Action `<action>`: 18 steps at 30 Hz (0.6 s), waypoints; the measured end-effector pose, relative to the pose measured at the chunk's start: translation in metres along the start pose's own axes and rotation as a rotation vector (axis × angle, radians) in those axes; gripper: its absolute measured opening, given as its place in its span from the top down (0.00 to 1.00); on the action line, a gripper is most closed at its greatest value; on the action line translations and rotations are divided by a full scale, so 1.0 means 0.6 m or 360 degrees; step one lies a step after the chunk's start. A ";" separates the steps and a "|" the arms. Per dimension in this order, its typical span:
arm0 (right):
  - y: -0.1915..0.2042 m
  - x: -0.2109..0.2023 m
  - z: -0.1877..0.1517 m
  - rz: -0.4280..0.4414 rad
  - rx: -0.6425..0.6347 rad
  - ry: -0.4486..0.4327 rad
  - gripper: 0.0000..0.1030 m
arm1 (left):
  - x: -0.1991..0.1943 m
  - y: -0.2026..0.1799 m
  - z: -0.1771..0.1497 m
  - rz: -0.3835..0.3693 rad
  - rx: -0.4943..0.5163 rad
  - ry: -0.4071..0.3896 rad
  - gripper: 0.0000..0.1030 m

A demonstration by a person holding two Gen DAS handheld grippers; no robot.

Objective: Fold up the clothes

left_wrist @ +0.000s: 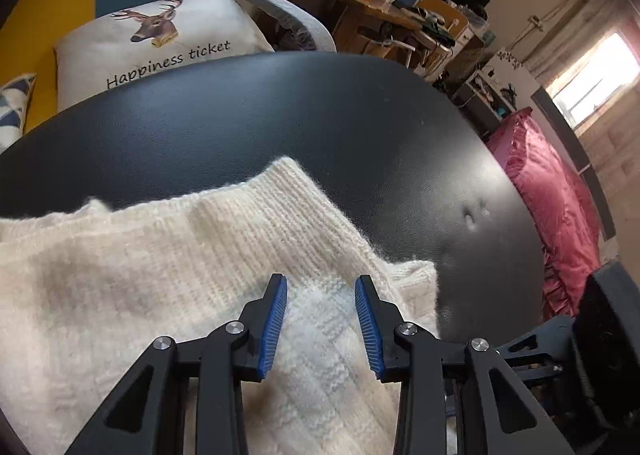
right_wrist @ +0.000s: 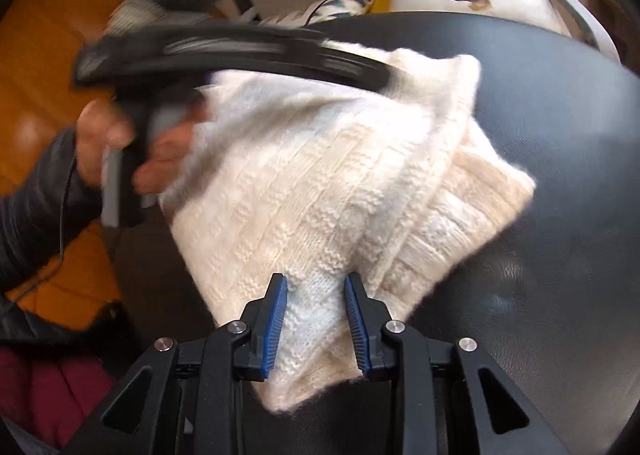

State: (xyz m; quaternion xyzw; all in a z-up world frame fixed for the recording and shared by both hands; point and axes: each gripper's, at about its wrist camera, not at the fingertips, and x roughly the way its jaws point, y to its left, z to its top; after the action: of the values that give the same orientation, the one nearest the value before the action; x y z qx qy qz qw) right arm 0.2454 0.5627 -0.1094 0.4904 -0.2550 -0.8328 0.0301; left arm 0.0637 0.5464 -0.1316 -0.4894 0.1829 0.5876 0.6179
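Your cream knit sweater (right_wrist: pixel 328 183) is folded into a thick stack on the round black table (right_wrist: pixel 560 127), sitting toward the near-left part of the top; ribbed hem layers show on its right edge.

Your right gripper (right_wrist: pixel 316 283) hangs over the near corner of the stack, pointing steeply down. Jaws at a narrow-to-middling gap, blue pads on either side of a strip of knit. Pads look clear of the fabric, but I can't tell for sure whether they graze it.

Your left gripper (left_wrist: pixel 321 283) is over the sweater (left_wrist: pixel 180 263) too, above the patterned top layer near the stack's right edge. Jaws parted about the same, nothing pinched between the pads, knit visible through the gap.

In the right wrist view your left hand (right_wrist: pixel 120 147), in a dark sleeve, grips the handle of the left gripper (right_wrist: pixel 240 51) at the far-left side of the stack; that part is motion-blurred, so its tips aren't readable there.

Beyond the table (left_wrist: pixel 320 115): deer-print cushion (left_wrist: pixel 160 39) on a chair at far left, cluttered desk (left_wrist: pixel 380 3) far behind, magenta bedding (left_wrist: pixel 552 195) at right.
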 end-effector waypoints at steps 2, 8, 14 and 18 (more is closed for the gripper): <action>-0.007 -0.009 -0.003 0.0004 0.0055 -0.0035 0.71 | -0.061 0.023 -0.017 0.0034 -0.0030 -0.0121 0.65; 0.013 -0.069 0.010 -0.0124 0.0066 -0.0263 0.71 | -0.238 0.160 -0.119 0.0264 -0.0262 -0.0355 0.63; 0.117 -0.036 0.078 -0.0087 0.0058 -0.0418 0.71 | -0.343 0.318 -0.247 0.0536 -0.0597 -0.0411 0.63; 0.170 0.050 0.090 -0.0112 0.0007 -0.0273 0.71 | -0.371 0.352 -0.296 0.0690 -0.0643 -0.0438 0.58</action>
State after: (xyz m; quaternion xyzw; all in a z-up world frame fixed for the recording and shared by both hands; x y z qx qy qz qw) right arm 0.1646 0.4862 -0.0662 0.4259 -0.2412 -0.8717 -0.0221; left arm -0.1196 0.2433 -0.1166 -0.4676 0.0774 0.7906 0.3876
